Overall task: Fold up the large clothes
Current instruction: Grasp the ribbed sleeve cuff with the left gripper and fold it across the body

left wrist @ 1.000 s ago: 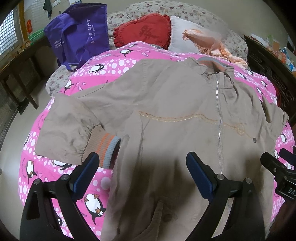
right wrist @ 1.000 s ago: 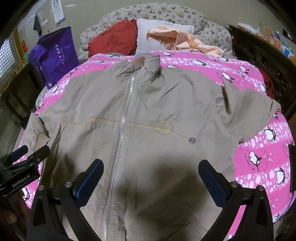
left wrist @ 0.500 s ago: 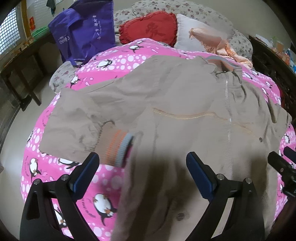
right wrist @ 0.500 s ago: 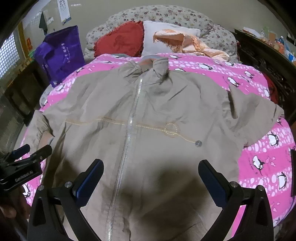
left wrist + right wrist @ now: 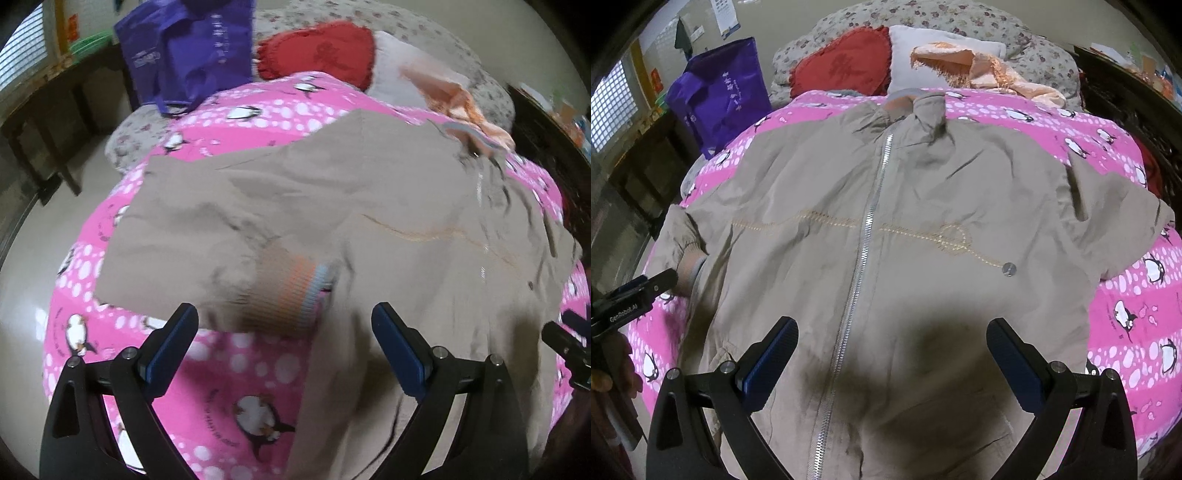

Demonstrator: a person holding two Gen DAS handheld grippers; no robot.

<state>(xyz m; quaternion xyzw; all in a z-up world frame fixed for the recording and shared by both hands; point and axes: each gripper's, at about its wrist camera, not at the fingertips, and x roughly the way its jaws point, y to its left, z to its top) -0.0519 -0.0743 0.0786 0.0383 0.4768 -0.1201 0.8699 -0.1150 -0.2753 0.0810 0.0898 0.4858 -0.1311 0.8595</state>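
Note:
A large tan zip-up jacket (image 5: pixel 923 229) lies front up and spread flat on a pink penguin-print bedspread (image 5: pixel 1126 295). Its zipper (image 5: pixel 864 236) runs down the middle. Its left sleeve is folded inward, with the striped ribbed cuff (image 5: pixel 288 284) beside the body. My left gripper (image 5: pixel 284 343) is open and empty, just short of that cuff. My right gripper (image 5: pixel 892 354) is open and empty above the jacket's lower front, to the right of the zipper. The left gripper also shows at the left edge of the right wrist view (image 5: pixel 635 295).
A purple tote bag (image 5: pixel 720 96) stands at the bed's far left. A red heart cushion (image 5: pixel 846 64), a white pillow (image 5: pixel 923 55) and a peach cloth (image 5: pixel 982 66) lie at the head. Dark furniture (image 5: pixel 1134 92) stands at the right; bare floor (image 5: pixel 55 229) lies left.
The left gripper has swung left, from over the jacket's lower body to the sleeve cuff. The right gripper has drifted slightly. The jacket has not moved.

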